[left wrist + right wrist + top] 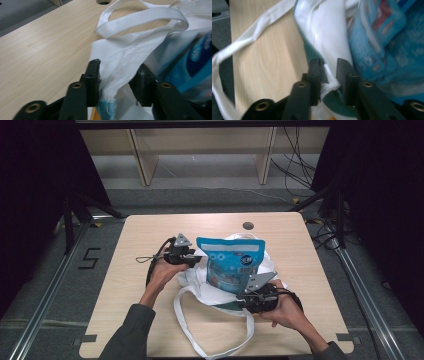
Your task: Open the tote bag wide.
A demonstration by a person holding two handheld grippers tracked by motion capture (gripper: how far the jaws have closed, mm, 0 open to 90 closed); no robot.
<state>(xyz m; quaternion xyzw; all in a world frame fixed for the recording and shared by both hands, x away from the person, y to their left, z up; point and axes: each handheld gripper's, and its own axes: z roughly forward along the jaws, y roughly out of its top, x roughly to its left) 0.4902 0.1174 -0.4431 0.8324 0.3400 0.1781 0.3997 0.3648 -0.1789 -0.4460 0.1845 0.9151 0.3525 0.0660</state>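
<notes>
In the high view, a white tote bag (pixel 220 287) lies on the table (pixel 135 245) with a blue snack pouch (pixel 230 262) standing in its mouth. The left tongs (pixel 196 259) and right tongs (pixel 243 296) meet the bag's rim on opposite sides.

In the left gripper view, the tongs (pixel 117 75) have the white hem between them, but I cannot tell if they press it.

In the right gripper view, the tongs (pixel 329 75) pinch the rim. I judge the step is holding the mouth open; next, both sides should pull apart evenly.
</notes>
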